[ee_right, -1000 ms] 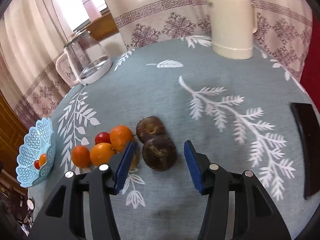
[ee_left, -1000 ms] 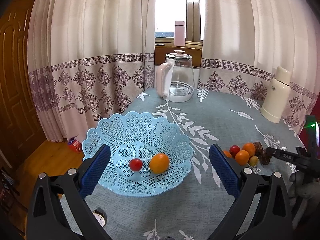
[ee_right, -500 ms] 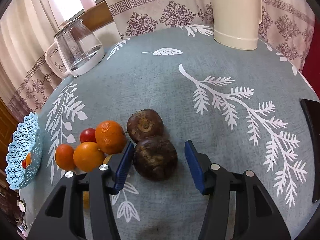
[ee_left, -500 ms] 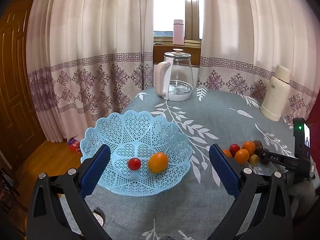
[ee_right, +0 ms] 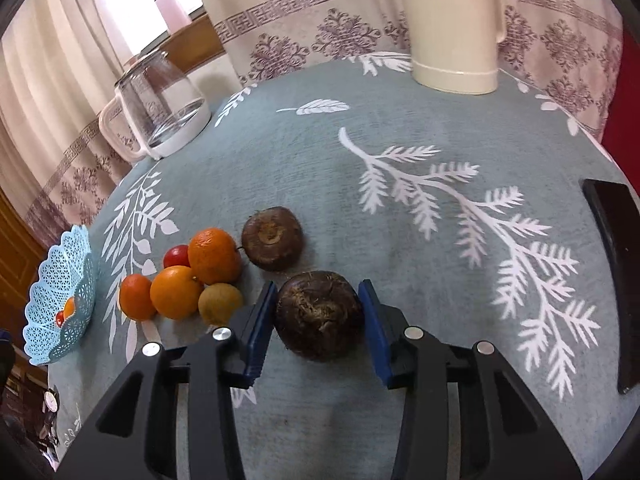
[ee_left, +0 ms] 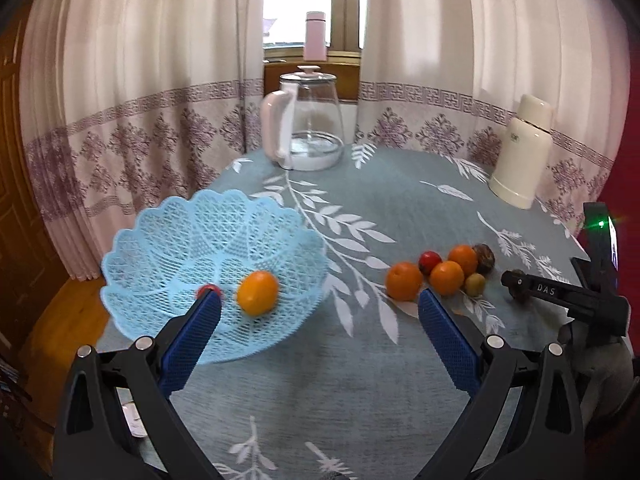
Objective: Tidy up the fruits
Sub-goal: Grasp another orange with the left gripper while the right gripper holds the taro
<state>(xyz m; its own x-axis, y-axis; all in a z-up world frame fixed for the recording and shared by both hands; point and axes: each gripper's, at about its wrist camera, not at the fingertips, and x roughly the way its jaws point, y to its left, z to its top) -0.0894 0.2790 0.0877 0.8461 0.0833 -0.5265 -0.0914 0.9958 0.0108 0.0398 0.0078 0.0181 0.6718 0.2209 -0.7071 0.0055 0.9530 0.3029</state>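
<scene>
Fruits sit in a loose cluster on the teal leaf-print tabletop [ee_right: 400, 128]: three oranges [ee_right: 215, 255], a small red fruit [ee_right: 176, 256], a yellow-green round fruit [ee_right: 220, 303], and two dark brown rough-skinned round fruits. One brown fruit [ee_right: 272, 238] lies just beside the oranges; the nearer brown fruit [ee_right: 319, 315] sits between the blue pads of the right claw [ee_right: 318, 312], both pads at or touching its sides, the fruit resting on the cloth. Whether the grip is firm cannot be told. Light blue lattice basket [ee_left: 192, 248] stands well apart to the left of the cluster, near the tabletop edge, holding one orange [ee_left: 257, 293] and a small red fruit [ee_left: 208, 290] partly hidden behind a pad. Left claw [ee_left: 316, 320] hovers wide open and empty, aimed between basket and cluster. Glass kettle [ee_left: 302, 120] with pale pink handle stands at the far edge, a cream thermos [ee_left: 522, 156] to the far right. Dark flat object [ee_right: 616, 264] lies at the right edge of the tabletop. Patterned curtains [ee_left: 140, 100] hang behind.
</scene>
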